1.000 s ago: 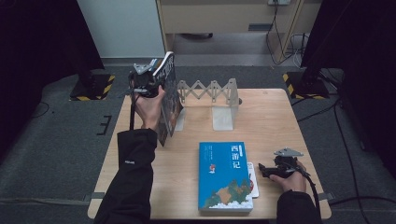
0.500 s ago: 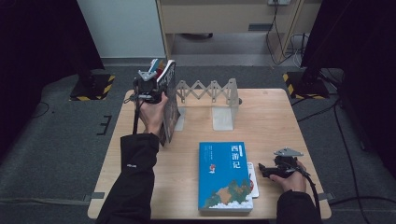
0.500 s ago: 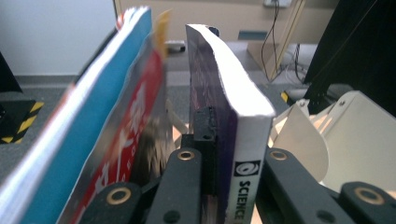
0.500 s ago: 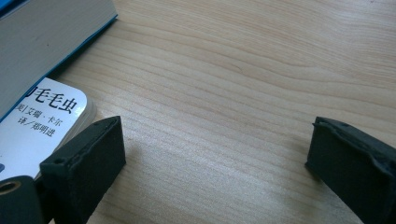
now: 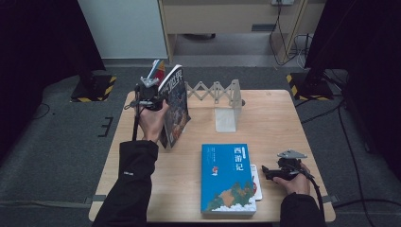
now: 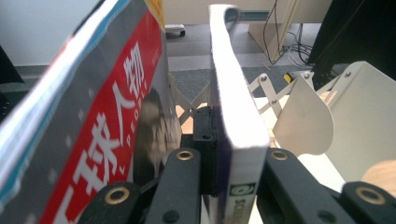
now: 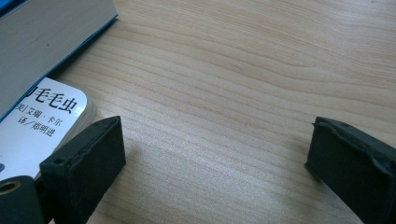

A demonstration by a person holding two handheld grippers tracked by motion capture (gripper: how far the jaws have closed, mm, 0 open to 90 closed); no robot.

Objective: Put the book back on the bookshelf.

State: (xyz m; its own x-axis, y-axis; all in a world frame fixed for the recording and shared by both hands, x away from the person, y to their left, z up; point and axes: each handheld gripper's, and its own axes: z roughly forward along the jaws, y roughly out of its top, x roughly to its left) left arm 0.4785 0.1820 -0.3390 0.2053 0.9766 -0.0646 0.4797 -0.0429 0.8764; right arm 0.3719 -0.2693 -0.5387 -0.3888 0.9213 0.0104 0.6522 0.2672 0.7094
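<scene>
Magazines (image 5: 174,106) stand upright at the left end of the white expanding book rack (image 5: 220,99), held by the left tongs (image 5: 150,91) near the table's (image 5: 279,118) far-left corner. High view: compared with one second ago, the left hand has risen and carried the bundle's top edge higher and more upright, bottom edge resting on the table just left of the rack; I judge the step in hand to be standing the magazines into the rack's first slot. The blue book (image 5: 227,177) lies flat, well nearer the person than the rack, unchanged, with a small white booklet (image 5: 255,182) tucked at its right edge. The right tongs (image 5: 267,172) rest just right of that booklet, unmoved. Left gripper view: the left tongs are pinching a thick white-edged volume (image 6: 236,126) between both jaws; a red-covered magazine (image 6: 112,126) leans loose to its left, rack plates (image 6: 303,116) beyond to the right. Right gripper view: the right tongs (image 7: 215,158) are spread wide over bare table, gripping nothing, the booklet (image 7: 42,121) beside one jaw. Risk: the loose magazine may slip.
</scene>
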